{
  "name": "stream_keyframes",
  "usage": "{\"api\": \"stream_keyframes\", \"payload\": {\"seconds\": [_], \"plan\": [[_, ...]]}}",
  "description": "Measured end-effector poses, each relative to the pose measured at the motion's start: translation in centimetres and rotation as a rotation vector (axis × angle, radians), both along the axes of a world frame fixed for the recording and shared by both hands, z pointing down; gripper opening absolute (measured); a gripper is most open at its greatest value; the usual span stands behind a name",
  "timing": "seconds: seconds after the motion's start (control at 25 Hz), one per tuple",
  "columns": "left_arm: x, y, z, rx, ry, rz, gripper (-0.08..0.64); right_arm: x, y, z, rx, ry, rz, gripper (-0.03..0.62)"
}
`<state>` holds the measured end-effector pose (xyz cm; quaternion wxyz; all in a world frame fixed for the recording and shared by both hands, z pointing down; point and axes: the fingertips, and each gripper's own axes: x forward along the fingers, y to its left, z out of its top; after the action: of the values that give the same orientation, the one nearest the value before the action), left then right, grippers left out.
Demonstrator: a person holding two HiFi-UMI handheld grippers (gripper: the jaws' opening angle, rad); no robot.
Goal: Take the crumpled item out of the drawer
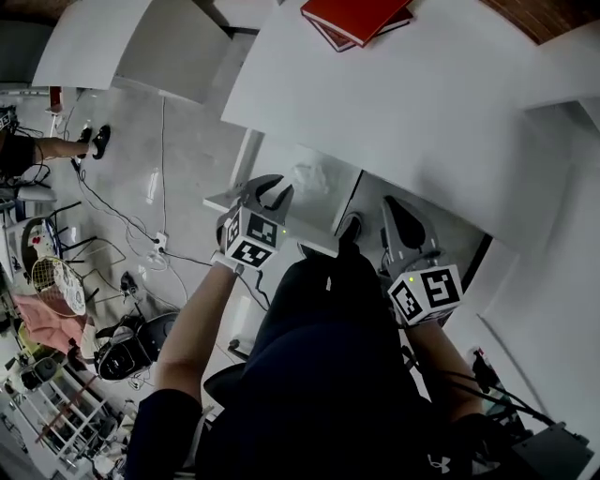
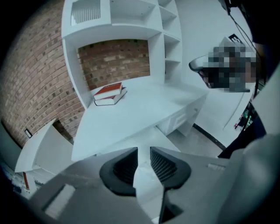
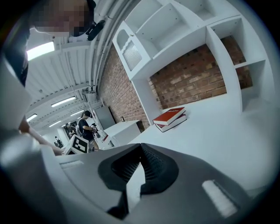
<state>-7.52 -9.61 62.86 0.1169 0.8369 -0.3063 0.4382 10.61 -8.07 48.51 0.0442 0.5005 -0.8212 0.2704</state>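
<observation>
In the head view a white drawer stands pulled out under the white desk. A crumpled white item lies inside it. My left gripper hangs over the drawer's left part, just left of the crumpled item, its jaws open and empty. In the left gripper view the left gripper shows a narrow gap with nothing in it. My right gripper is to the right of the drawer, below the desk's edge. In the right gripper view its tips meet, so it is shut and empty. Neither gripper view shows the crumpled item.
Two red books lie stacked at the desk's far side, also in the left gripper view and the right gripper view. Shelves and a brick wall stand behind. Cables and clutter cover the floor at left. People stand far off.
</observation>
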Motion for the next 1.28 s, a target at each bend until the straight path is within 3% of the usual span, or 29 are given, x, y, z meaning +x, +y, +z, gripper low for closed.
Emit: {"api": "stream_keyframes", "payload": {"seconds": [0.12, 0.24, 0.4, 0.8, 1.12, 1.28], "plan": [[1.2, 1.0, 3.0, -0.104, -0.051, 0.051, 0.098, 1.7, 0.3, 1.4, -0.029, -0.014, 0.012, 0.003], [2.2, 1.0, 4.6, -0.158, -0.082, 0.071, 0.098, 3.4, 0.3, 2.2, -0.051, -0.024, 0.031, 0.003], [2.4, 0.6, 7.1, -0.182, -0.149, 0.15, 0.098, 4.0, 0.3, 3.3, -0.068, -0.018, 0.038, 0.003], [3.1, 2.1, 13.9, -0.233, -0.353, 0.503, 0.12, 5.6, 3.1, 5.7, -0.146, 0.0, 0.139, 0.003], [1.5, 2.0, 19.6, -0.27, -0.472, 0.643, 0.12, 5.0, 4.2, 7.6, -0.203, -0.007, 0.21, 0.003], [1.3, 1.7, 21.1, -0.249, -0.507, 0.764, 0.12, 4.8, 3.9, 7.7, -0.221, -0.006, 0.235, 0.003]]}}
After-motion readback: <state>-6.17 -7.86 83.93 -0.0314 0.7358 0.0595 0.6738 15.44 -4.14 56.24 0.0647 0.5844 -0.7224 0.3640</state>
